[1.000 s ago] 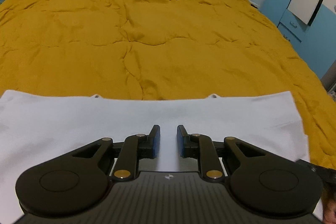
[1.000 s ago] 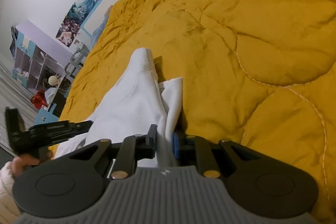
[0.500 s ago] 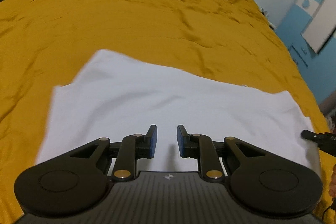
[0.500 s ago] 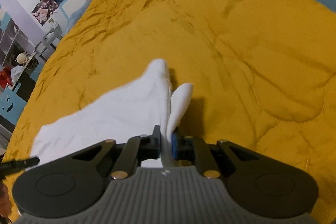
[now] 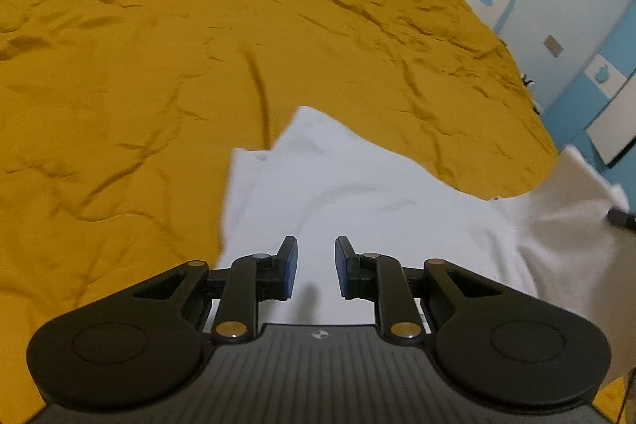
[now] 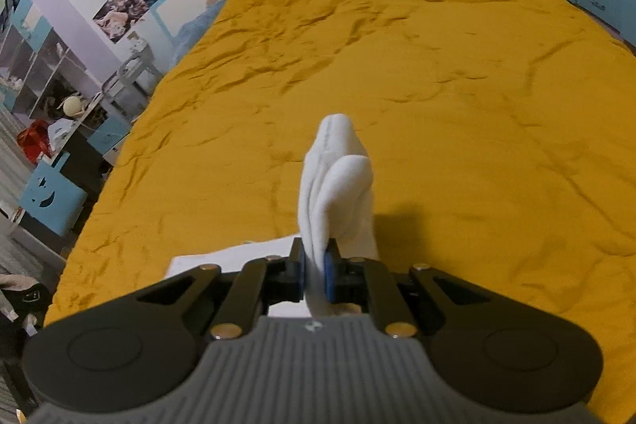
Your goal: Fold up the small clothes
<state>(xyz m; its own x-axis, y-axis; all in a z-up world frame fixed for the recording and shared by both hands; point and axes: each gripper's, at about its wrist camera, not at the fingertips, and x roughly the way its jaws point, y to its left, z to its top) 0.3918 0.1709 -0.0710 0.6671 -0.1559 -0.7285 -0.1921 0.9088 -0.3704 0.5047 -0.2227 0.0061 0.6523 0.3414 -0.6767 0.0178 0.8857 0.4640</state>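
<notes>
Left hand-held gripper [image 5: 316,267]: jaws slightly apart, nothing pinched, hovering over the white garment [image 5: 357,193]. Garment lies partly flat on the mustard quilt [image 5: 159,66] of the bed, its right side lifted. Right hand-held gripper [image 6: 314,271]: jaws clamped together on a bunched fold of the garment [image 6: 338,181], raised above the quilt [image 6: 477,86].

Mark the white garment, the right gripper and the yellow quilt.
white garment [image 5: 357,193]: left wrist view, flat middle of the cloth.
right gripper [image 6: 315,267]: right wrist view, between the fingertips, shut on the cloth.
yellow quilt [image 6: 457,74]: right wrist view, bare wrinkled top.
</notes>
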